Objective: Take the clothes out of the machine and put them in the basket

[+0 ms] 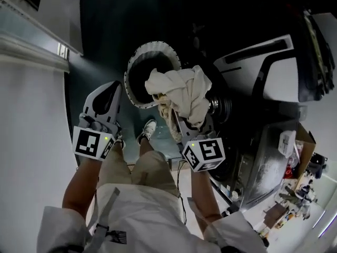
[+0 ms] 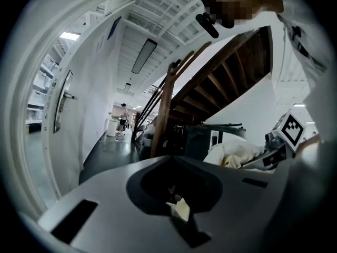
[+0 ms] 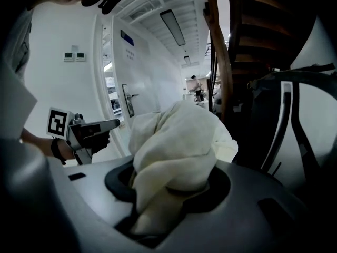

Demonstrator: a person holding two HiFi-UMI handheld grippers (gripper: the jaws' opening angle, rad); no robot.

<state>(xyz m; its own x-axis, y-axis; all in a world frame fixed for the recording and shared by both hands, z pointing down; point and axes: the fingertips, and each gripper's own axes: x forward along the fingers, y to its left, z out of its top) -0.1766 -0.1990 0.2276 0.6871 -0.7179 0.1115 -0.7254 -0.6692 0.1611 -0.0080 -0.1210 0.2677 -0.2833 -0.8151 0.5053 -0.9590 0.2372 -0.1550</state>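
Jaws: right gripper (image 1: 181, 125) clamped on bunched cream cloth (image 1: 179, 91), left gripper (image 1: 108, 101) closed, idle — bundle hangs by the basket (image 1: 150, 47) rim, not squarely over it, so letting go now risks 1 trailing end landing on the floor (image 1: 100, 36).

The cream garment (image 1: 181, 88) is showing soft, crumpled matt cloth. At its ten o'clock, the basket (image 1: 156, 47) is looking like ribbed plastic.

Bunched cream cloth (image 1: 181, 91), beside round white basket (image 1: 150, 47)
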